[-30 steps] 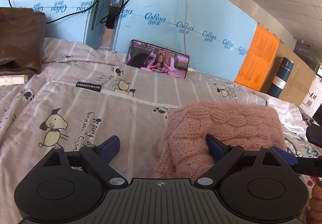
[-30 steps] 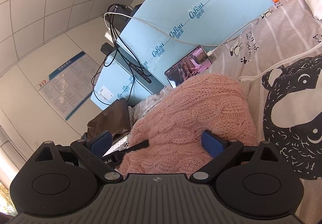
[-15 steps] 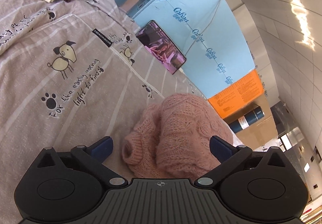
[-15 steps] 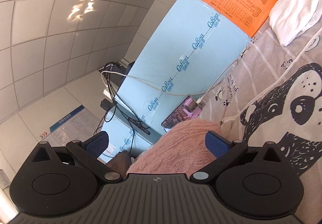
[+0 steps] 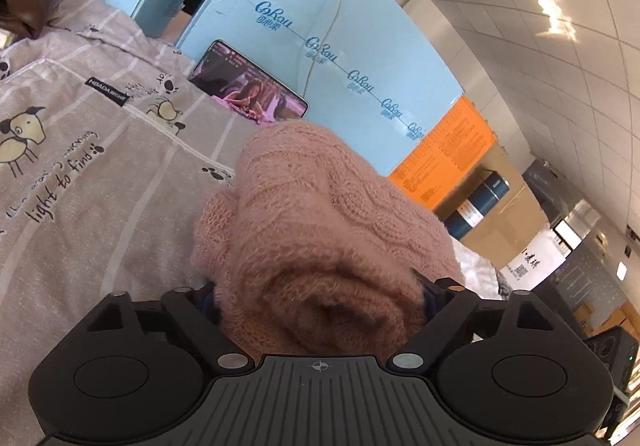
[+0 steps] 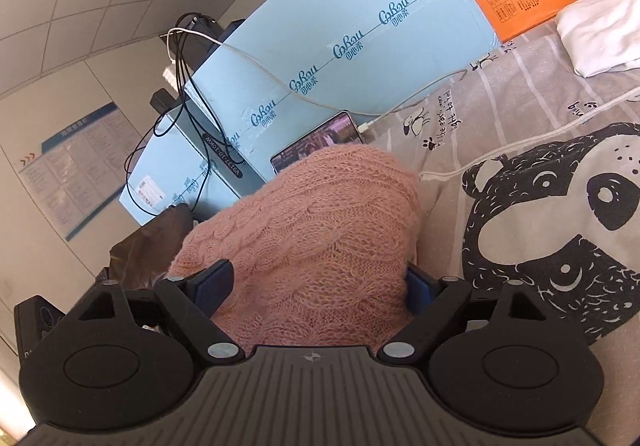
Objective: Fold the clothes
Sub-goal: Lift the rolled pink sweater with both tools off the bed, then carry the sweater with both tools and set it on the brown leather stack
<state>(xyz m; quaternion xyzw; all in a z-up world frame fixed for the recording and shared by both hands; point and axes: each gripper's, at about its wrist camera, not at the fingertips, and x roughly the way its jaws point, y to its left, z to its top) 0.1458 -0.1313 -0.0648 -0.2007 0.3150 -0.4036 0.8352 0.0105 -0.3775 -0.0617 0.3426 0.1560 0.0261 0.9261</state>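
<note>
A: Left wrist view first. Where is the garment?

B: The pink knitted sweater (image 5: pixel 320 230) lies bundled on the bed (image 5: pixel 100 205), which has a grey striped cover printed with dogs. Its long axis runs away from the camera toward the bed's far edge, where a phone (image 5: pixel 248 93) leans against a light blue box (image 5: pixel 320 25). The near end, a rolled fold with a dark hollow, faces the lens.

A: And the left gripper (image 5: pixel 318 296)?

B: Its jaws have just been closing, and the near end of the sweater sits between them. The blue pads are almost buried in the knit on both sides, so they seem to be pinching it, though the wool hides the contact itself.

A: Right wrist view?

B: The same sweater (image 6: pixel 312 230) fills the middle, its length again pointing from the camera toward the phone (image 6: pixel 320 141) at the far edge. The cable ribs run slantwise across the top.

A: The right gripper (image 6: pixel 316 286)?

B: Its jaws have also just been closing around the bundle. The left pad lies against the knit's edge; the right one is half covered by it. A white cloth (image 6: pixel 600 33) lies near the bed's far right corner, well apart from the sweater.
</note>
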